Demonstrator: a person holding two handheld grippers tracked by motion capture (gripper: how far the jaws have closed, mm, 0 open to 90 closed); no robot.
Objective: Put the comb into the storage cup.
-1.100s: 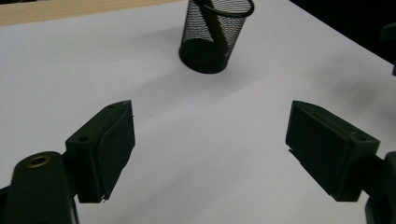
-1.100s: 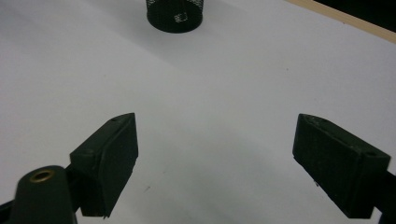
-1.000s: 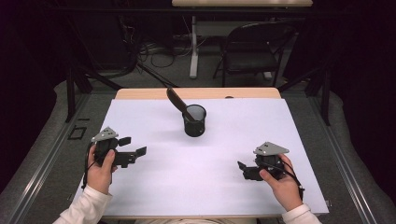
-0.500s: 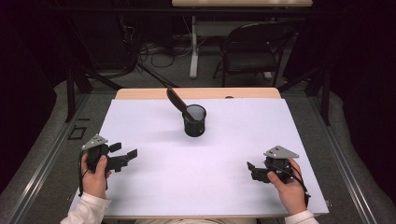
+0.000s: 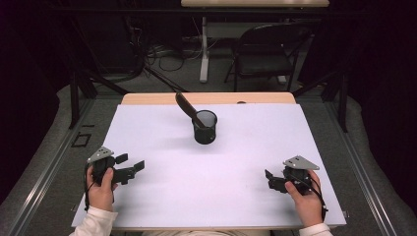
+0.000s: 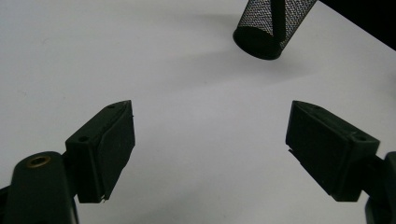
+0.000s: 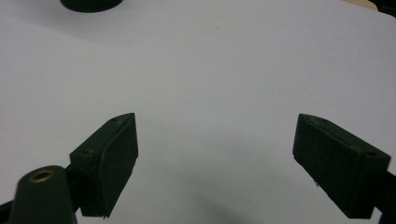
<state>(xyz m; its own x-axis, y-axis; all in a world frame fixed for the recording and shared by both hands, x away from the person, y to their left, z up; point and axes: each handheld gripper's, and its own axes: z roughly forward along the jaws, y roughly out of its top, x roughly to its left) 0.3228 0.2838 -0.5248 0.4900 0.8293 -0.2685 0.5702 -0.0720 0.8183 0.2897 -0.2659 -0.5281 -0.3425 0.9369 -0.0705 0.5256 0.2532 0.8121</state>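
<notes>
White sheet over table (image 5: 162,206), dark room behind. Mesh cup (image 5: 205,127) upright at centre-far, dark tool (image 5: 186,105) leaning out over its rim. Left gripper (image 5: 132,166) and right gripper (image 5: 270,178) near front edge, jaws spread wide, nothing between. Cup well apart from both, ahead. Judged step: pre-approach. Next: reach forward, square jaws to tool or cup wall.

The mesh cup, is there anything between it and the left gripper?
Nothing visible. Bare white tabletop lies between the open left gripper and the mesh cup, which holds a dark utensil.
</notes>
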